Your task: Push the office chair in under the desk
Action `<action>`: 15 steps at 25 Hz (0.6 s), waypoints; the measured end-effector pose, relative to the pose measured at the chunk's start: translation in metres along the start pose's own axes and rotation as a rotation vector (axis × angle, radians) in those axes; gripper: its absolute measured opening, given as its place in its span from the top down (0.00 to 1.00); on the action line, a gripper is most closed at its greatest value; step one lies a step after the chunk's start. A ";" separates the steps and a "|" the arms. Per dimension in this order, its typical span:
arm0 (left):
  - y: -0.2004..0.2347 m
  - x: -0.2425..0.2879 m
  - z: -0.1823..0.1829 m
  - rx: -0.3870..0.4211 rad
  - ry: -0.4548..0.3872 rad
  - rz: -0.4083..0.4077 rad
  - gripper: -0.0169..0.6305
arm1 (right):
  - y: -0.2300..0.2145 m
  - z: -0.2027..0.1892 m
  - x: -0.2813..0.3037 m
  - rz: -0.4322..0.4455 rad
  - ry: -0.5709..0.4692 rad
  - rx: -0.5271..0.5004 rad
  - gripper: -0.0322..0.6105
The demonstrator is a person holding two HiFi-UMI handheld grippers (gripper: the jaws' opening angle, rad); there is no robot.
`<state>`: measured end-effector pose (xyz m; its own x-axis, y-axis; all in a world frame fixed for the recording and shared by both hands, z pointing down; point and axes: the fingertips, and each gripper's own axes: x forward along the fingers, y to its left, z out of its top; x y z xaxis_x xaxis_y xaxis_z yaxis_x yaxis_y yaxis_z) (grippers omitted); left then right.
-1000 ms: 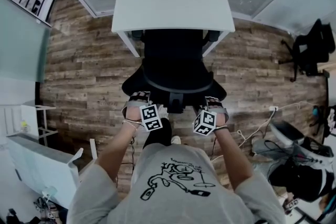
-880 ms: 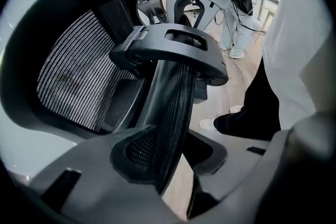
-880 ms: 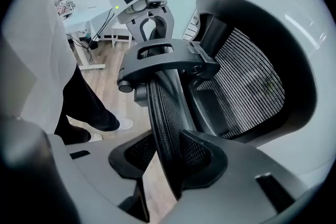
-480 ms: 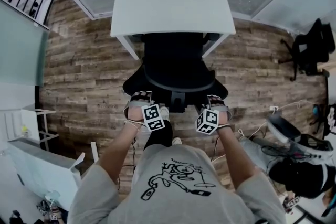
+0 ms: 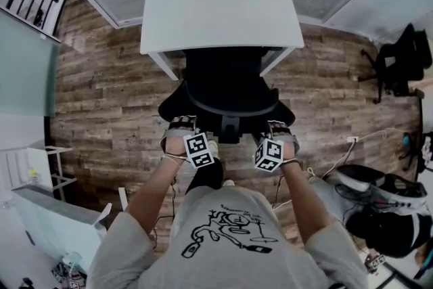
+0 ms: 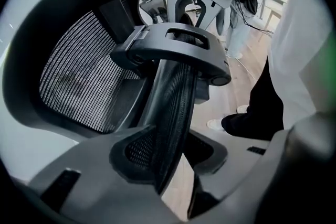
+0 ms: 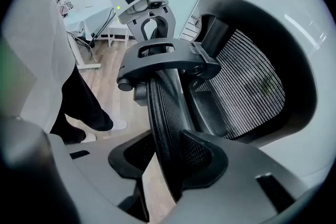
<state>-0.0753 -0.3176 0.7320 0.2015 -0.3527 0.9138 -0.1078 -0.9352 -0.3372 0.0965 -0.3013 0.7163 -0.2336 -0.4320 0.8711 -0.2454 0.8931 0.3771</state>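
Straight ahead at twelve o'clock, seeing the office chair (image 5: 226, 78) partway under the white desk (image 5: 220, 7), back not yet in. Straddling the edge of a mesh panel (image 6: 176, 107) at the chair's seven and five o'clock with left tongs (image 6: 173, 165) and right tongs (image 7: 168, 165), both partly open, mesh between the jaws, not clamped. Probably spaced either side of the bracket (image 6: 173, 47) to push squarely and avoid swivelling the seat.

The right gripper (image 7: 163, 165) straddles the mesh edge of the chair (image 7: 247, 92), jaws apart. The jaw at the picture's right touches the mesh, and a sliver of floor (image 7: 113, 73) shows beside the other. Farther up the edge sits a black bracket (image 7: 163, 60), with the left gripper (image 7: 156, 29) beyond it (marker cube on top). A leg (image 7: 79, 105) stands at the left.
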 end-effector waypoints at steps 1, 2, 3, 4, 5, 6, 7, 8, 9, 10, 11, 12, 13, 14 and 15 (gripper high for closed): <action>0.003 0.001 0.000 0.002 -0.001 0.002 0.75 | -0.003 0.000 0.001 -0.001 0.001 0.001 0.69; 0.005 0.001 0.001 0.003 -0.002 0.004 0.75 | -0.005 0.000 0.002 -0.002 0.002 0.001 0.69; 0.008 0.002 0.002 0.005 -0.003 0.006 0.75 | -0.008 -0.001 0.003 -0.003 0.004 0.002 0.69; 0.010 0.003 0.003 0.006 -0.002 0.008 0.75 | -0.010 -0.001 0.003 -0.004 0.004 0.002 0.69; 0.013 0.004 0.005 0.008 -0.002 0.009 0.75 | -0.013 -0.002 0.004 -0.006 0.005 0.002 0.69; 0.015 0.005 0.006 0.009 -0.003 0.010 0.75 | -0.016 -0.003 0.005 -0.007 0.006 0.002 0.69; 0.018 0.006 0.007 0.010 -0.004 0.011 0.75 | -0.019 -0.003 0.005 -0.010 0.006 0.002 0.69; 0.021 0.007 0.007 0.011 -0.006 0.010 0.75 | -0.022 -0.003 0.006 -0.010 0.007 0.003 0.69; 0.024 0.008 0.007 0.011 -0.006 0.008 0.75 | -0.023 -0.002 0.008 -0.009 0.006 0.005 0.69; 0.027 0.008 0.005 0.012 -0.005 0.007 0.74 | -0.024 0.000 0.009 -0.008 0.005 0.007 0.69; 0.029 0.009 0.003 0.013 -0.005 0.006 0.74 | -0.026 0.003 0.011 -0.007 0.004 0.008 0.69; 0.032 0.010 0.001 0.015 -0.005 0.005 0.74 | -0.027 0.005 0.012 -0.008 0.003 0.009 0.69; 0.035 0.010 0.000 0.018 -0.006 0.004 0.74 | -0.028 0.007 0.013 -0.008 0.003 0.010 0.69; 0.038 0.011 -0.002 0.020 -0.005 0.003 0.74 | -0.030 0.009 0.015 -0.006 0.001 0.010 0.68; 0.041 0.012 -0.004 0.022 -0.004 0.002 0.74 | -0.031 0.011 0.017 -0.003 -0.004 0.010 0.68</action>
<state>-0.0814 -0.3601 0.7301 0.2048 -0.3547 0.9123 -0.0870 -0.9349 -0.3440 0.0897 -0.3375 0.7155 -0.2363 -0.4351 0.8688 -0.2551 0.8906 0.3766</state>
